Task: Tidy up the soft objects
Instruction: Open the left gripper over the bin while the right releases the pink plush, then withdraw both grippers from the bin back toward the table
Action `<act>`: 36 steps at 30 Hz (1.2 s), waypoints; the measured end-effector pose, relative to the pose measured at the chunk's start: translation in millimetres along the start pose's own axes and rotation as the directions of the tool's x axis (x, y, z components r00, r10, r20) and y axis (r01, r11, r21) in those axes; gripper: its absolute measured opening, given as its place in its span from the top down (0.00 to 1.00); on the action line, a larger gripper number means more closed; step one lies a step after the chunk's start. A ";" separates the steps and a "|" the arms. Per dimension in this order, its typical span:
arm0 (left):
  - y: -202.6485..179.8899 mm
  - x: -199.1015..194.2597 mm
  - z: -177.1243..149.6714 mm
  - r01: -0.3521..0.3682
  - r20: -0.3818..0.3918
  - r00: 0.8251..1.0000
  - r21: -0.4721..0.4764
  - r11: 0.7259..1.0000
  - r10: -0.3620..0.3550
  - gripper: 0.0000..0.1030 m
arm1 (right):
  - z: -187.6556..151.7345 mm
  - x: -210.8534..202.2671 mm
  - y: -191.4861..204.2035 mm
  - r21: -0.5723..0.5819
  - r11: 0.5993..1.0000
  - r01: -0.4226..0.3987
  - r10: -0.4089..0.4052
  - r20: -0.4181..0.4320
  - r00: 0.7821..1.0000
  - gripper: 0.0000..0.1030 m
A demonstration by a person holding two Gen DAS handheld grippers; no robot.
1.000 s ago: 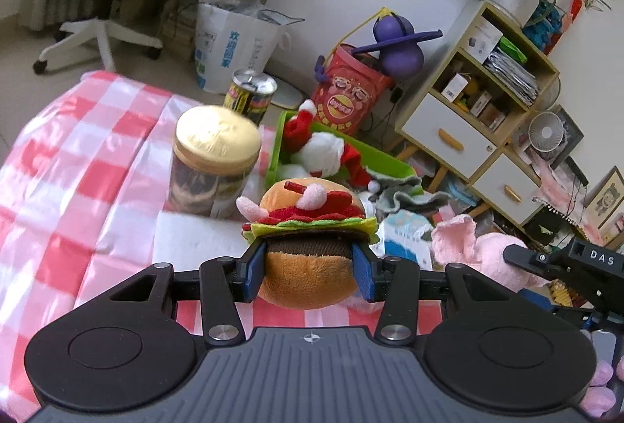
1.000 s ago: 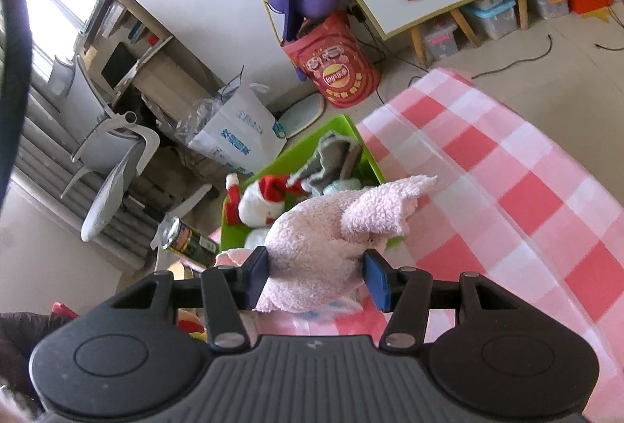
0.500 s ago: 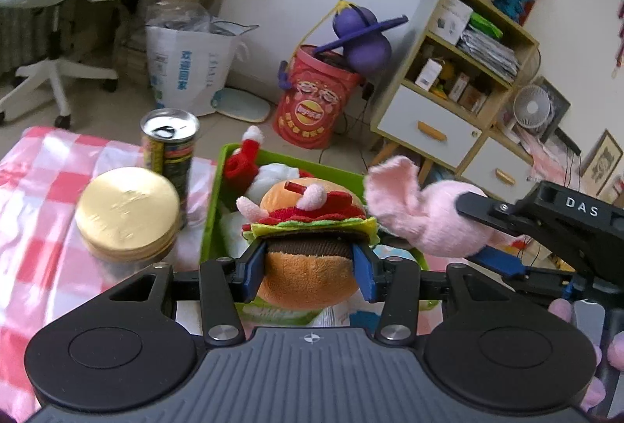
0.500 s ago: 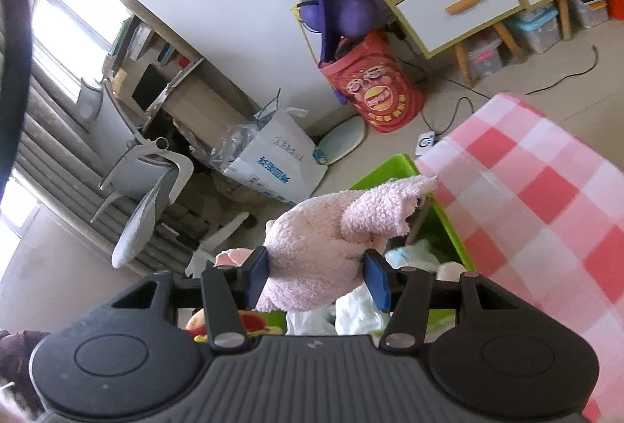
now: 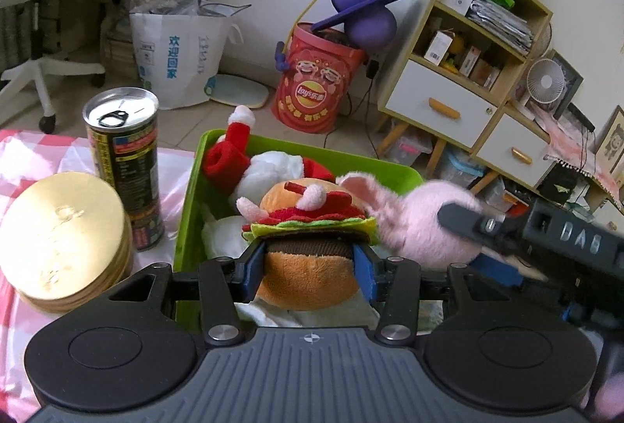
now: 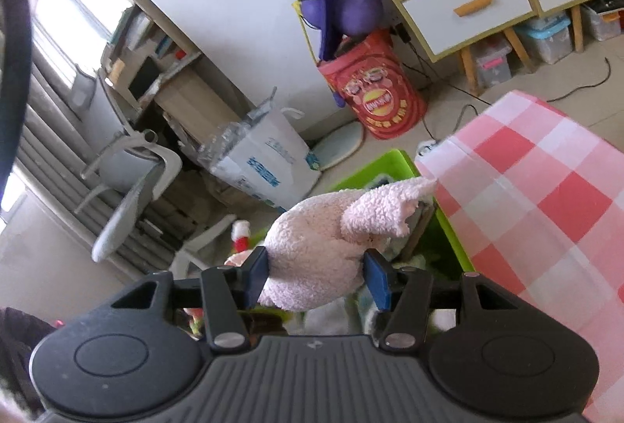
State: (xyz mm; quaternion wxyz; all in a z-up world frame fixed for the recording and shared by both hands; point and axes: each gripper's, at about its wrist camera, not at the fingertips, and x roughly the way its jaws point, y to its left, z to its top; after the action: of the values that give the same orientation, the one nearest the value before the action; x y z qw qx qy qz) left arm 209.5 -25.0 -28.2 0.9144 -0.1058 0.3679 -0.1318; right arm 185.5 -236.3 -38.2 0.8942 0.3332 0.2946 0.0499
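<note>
Left wrist: round fuzzy burger plush [image 5: 308,267]

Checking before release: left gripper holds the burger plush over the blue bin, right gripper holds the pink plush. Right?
Not quite: the bin is green, not blue, as the left wrist view shows. The left gripper does hold the burger plush, and the right gripper holds the pink plush.

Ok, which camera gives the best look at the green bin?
The left wrist view: the green bin shows its far rim, left wall and the toys inside. In the right wrist view, the bin is mostly hidden behind the pink plush.
</note>
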 end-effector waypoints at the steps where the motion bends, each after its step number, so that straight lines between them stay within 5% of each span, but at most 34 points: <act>1: -0.2 3.4 0.7 -0.005 -0.003 1.000 0.001 1.000 0.005 0.53 | -1.8 3.0 -0.6 -0.008 1.000 0.009 -0.009 -0.008 1.000 0.71; 22: -14.2 21.9 4.2 -0.052 -0.026 0.998 0.037 0.998 0.053 0.44 | -11.1 16.9 -9.1 -0.035 0.999 0.039 -0.041 -0.054 0.998 0.69; 36: -11.3 -64.3 0.2 -0.047 0.049 0.998 0.076 0.996 0.044 0.12 | 17.7 -54.1 -1.4 -0.067 0.998 0.002 -0.003 -0.012 1.000 0.40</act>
State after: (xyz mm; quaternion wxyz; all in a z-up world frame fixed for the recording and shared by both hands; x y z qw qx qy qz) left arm 163.1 -15.2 16.8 0.9290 -0.0650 0.3430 -0.1226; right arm 150.8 -262.9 -1.7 0.9032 0.3024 0.2985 0.0604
